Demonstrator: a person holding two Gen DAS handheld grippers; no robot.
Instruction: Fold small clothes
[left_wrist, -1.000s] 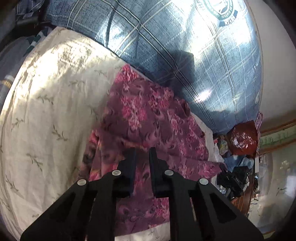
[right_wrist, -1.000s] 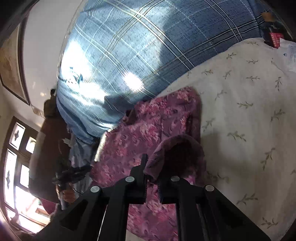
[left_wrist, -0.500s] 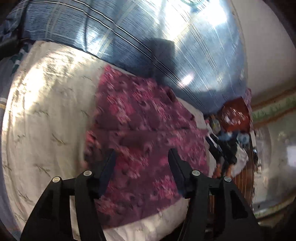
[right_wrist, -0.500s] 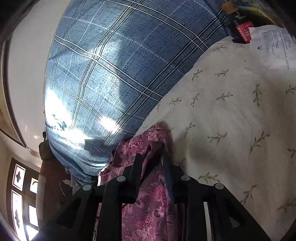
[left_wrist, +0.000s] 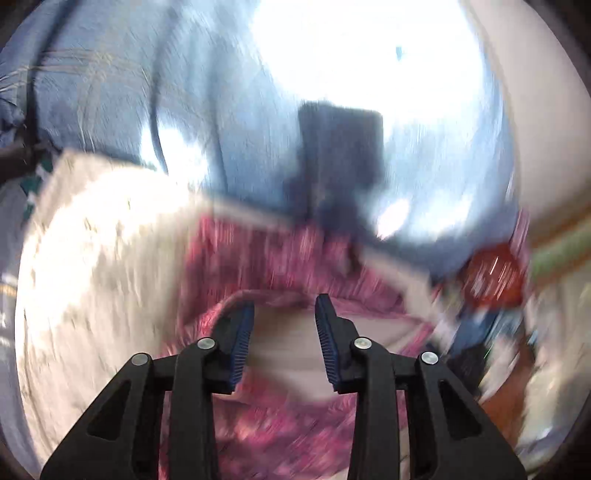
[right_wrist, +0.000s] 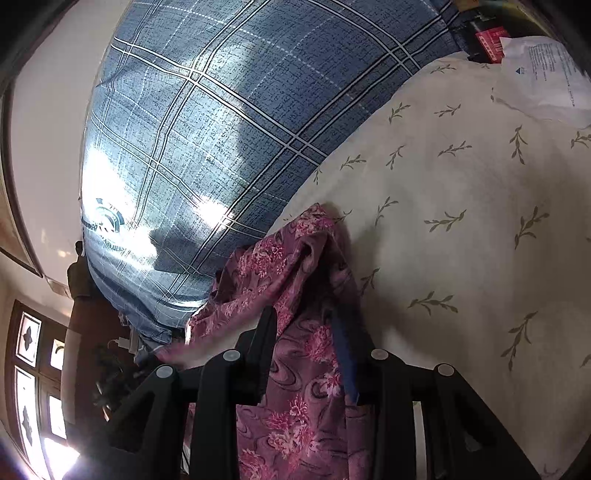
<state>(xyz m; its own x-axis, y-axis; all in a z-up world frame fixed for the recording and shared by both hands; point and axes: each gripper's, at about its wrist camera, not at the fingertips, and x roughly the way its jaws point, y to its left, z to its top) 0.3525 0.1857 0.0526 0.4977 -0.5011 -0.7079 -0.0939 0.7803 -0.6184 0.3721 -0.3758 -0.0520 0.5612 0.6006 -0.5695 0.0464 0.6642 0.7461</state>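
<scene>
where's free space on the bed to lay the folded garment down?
Free: the cream leaf-print sheet, from the purple floral garment out to the white printed paper. The blue plaid pillow borders it on the far side. Crowded: the bed's edge beyond the garment, around a red bag, though blurred.
</scene>
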